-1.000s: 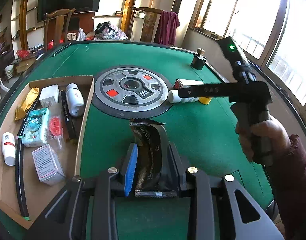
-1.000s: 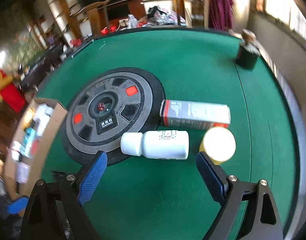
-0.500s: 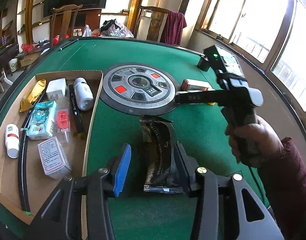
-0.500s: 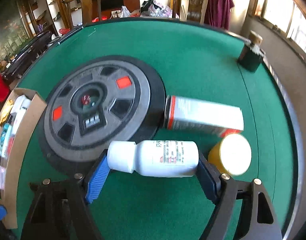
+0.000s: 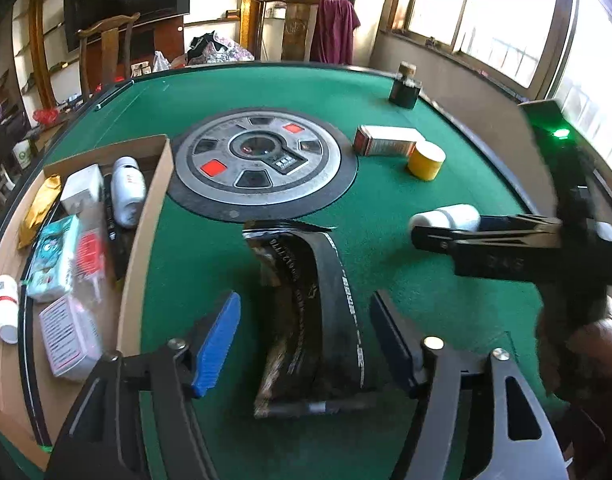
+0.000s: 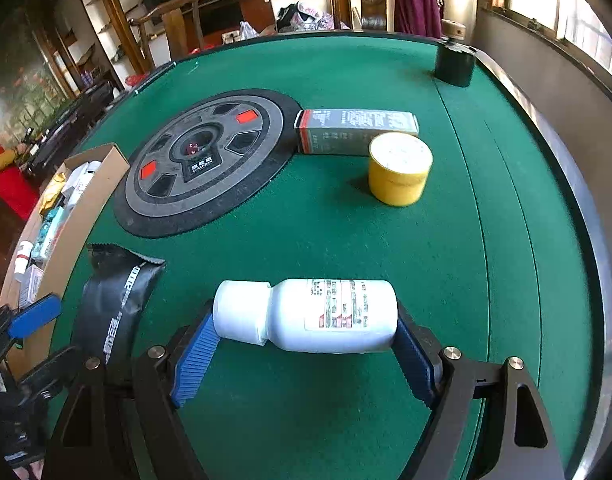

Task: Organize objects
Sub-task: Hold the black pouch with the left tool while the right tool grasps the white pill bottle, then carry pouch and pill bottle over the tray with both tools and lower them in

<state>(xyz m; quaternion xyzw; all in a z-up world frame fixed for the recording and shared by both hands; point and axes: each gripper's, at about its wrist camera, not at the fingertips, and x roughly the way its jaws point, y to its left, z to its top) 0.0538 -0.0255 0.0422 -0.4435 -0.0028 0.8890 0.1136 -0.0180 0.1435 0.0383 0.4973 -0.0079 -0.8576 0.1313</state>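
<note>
A black foil packet (image 5: 312, 312) lies on the green table between the spread fingers of my left gripper (image 5: 306, 340), which is open and not touching it. The packet also shows in the right wrist view (image 6: 114, 304). My right gripper (image 6: 306, 344) is shut on a white pill bottle (image 6: 310, 316), held lengthwise and lifted off the felt. That bottle shows in the left wrist view (image 5: 446, 218) at the right gripper's tips. A cardboard box (image 5: 146, 240) on the left holds several packs and bottles.
A grey carton (image 6: 356, 130) and a yellow jar (image 6: 400, 168) sit right of the round centre console (image 6: 204, 156). A dark bottle (image 6: 454, 60) stands near the far right table edge. Chairs stand beyond the table.
My left gripper opened and let go of the black packet, now lying on the felt. My right gripper closed on the white bottle and lifted it away from the carton and jar.
</note>
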